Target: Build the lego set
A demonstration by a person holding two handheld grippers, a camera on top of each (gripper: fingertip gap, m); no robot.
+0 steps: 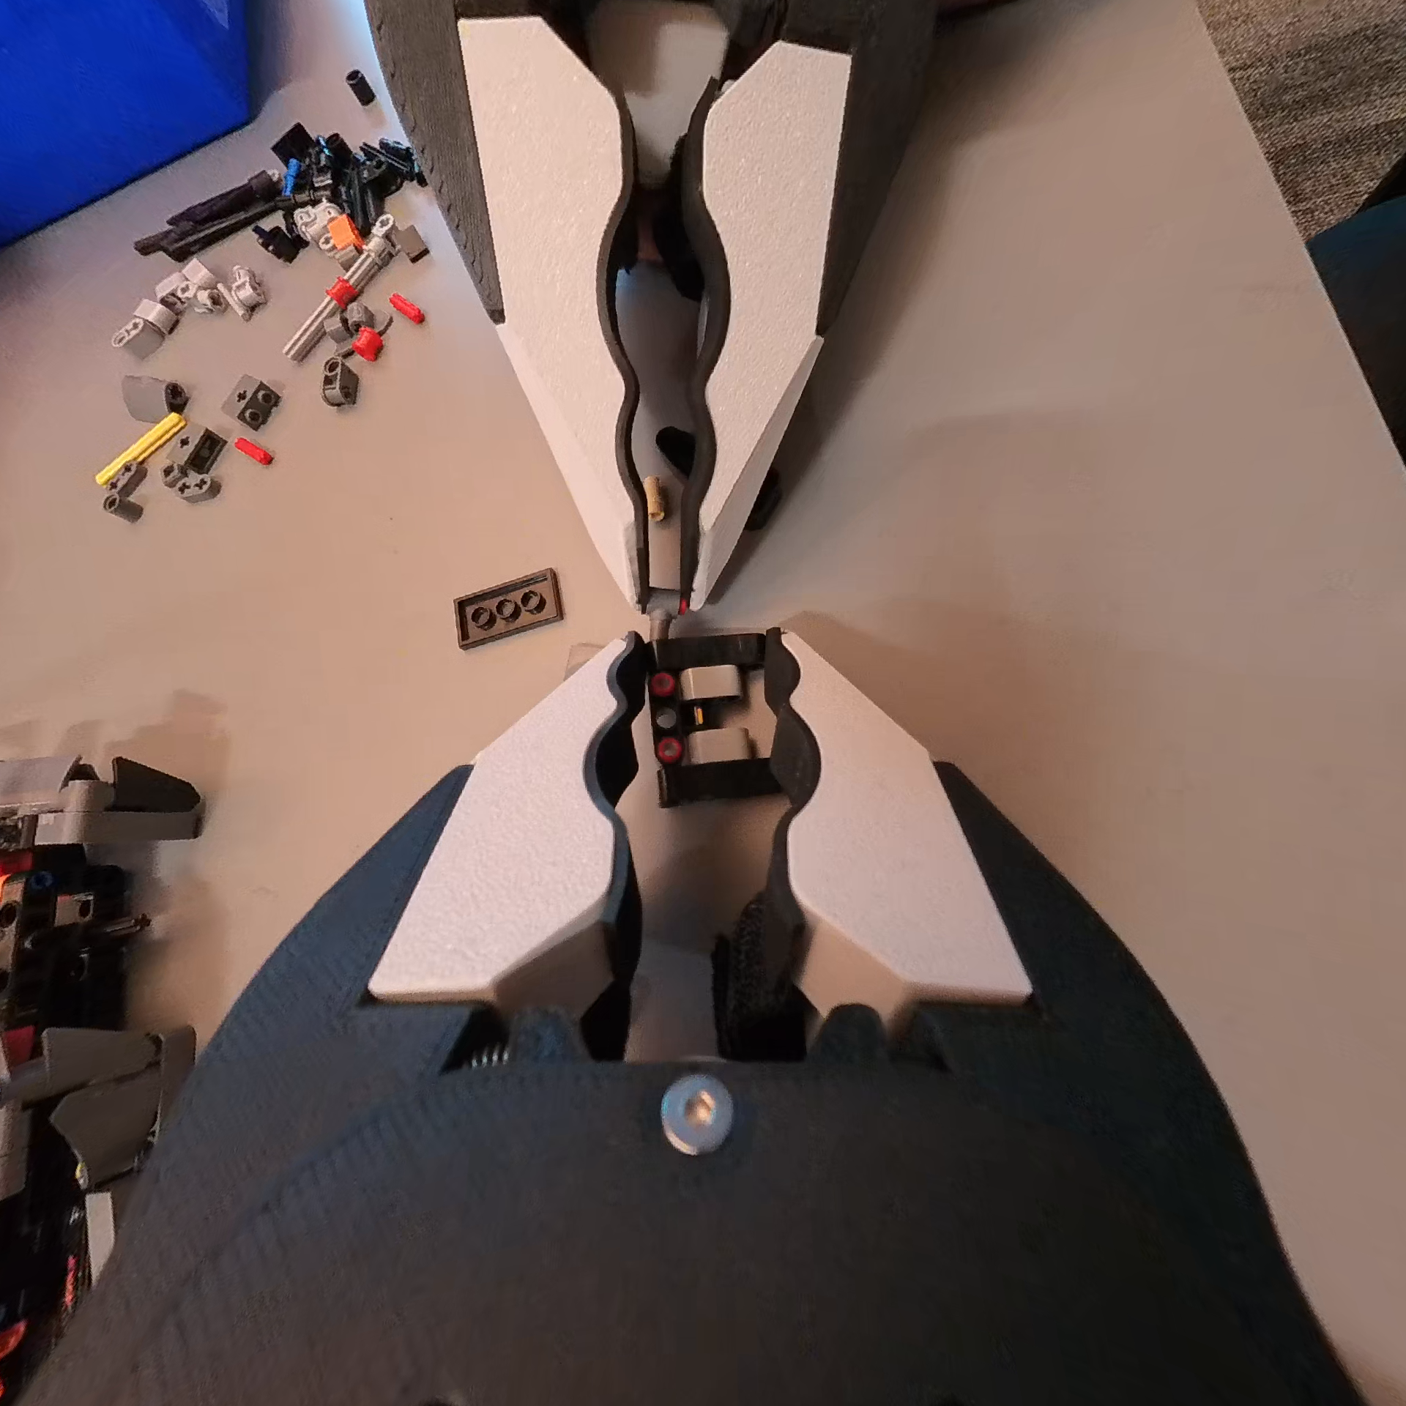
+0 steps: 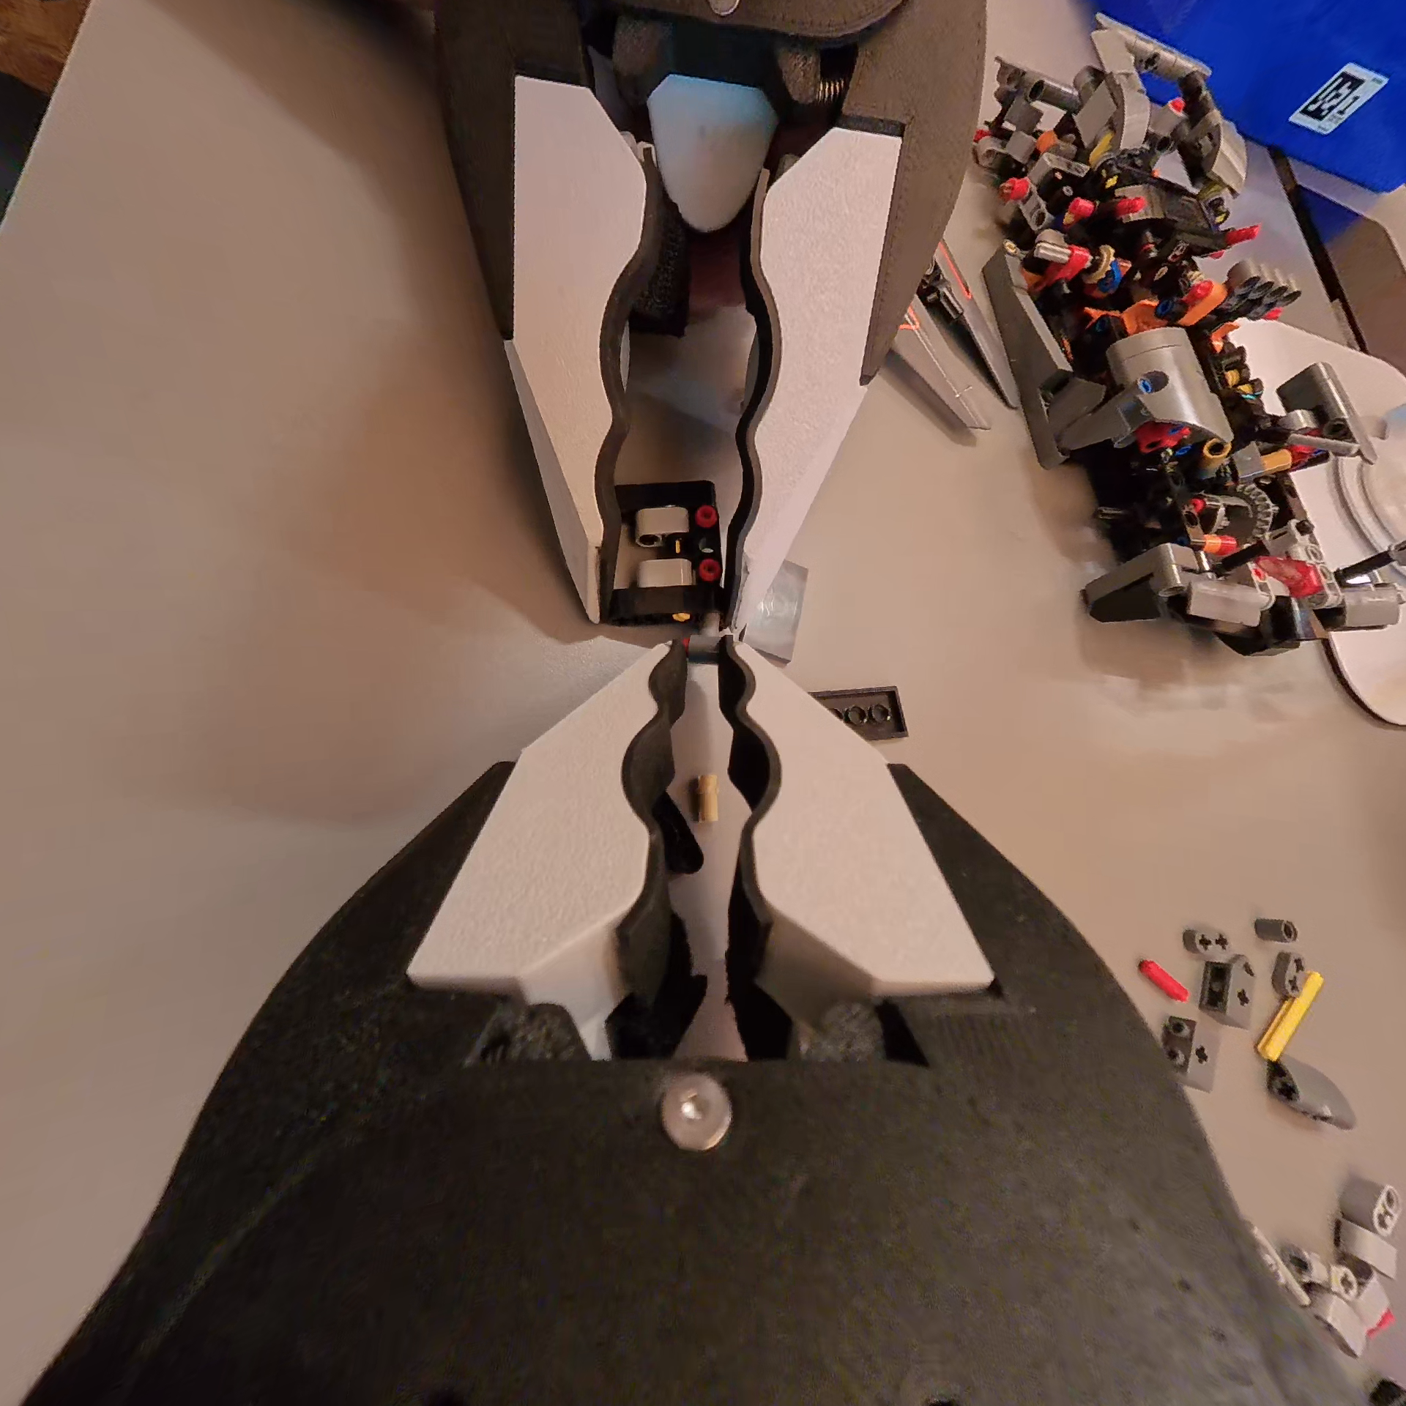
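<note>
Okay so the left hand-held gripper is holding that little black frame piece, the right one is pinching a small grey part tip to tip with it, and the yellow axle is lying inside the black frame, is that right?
Not quite. The yellow axle lies out on the table among the loose pieces, as the left wrist view shows. The rest holds: the left hand-held gripper holds the black frame, and the right hand-held gripper pinches the small grey part.

Left gripper (image 1: 704, 647) jaws clamp a small black lego frame (image 1: 711, 719) with red pins and grey blocks | right gripper (image 1: 663, 605) opposite, tip to tip, pinches a thin grey piece (image 1: 660, 567) | dark flat plate (image 1: 508, 609) beside them on the pale counter (image 1: 1027, 532) | loose pieces (image 1: 251, 319) scattered far left | part-built model (image 1: 68, 951) at left edge
</note>
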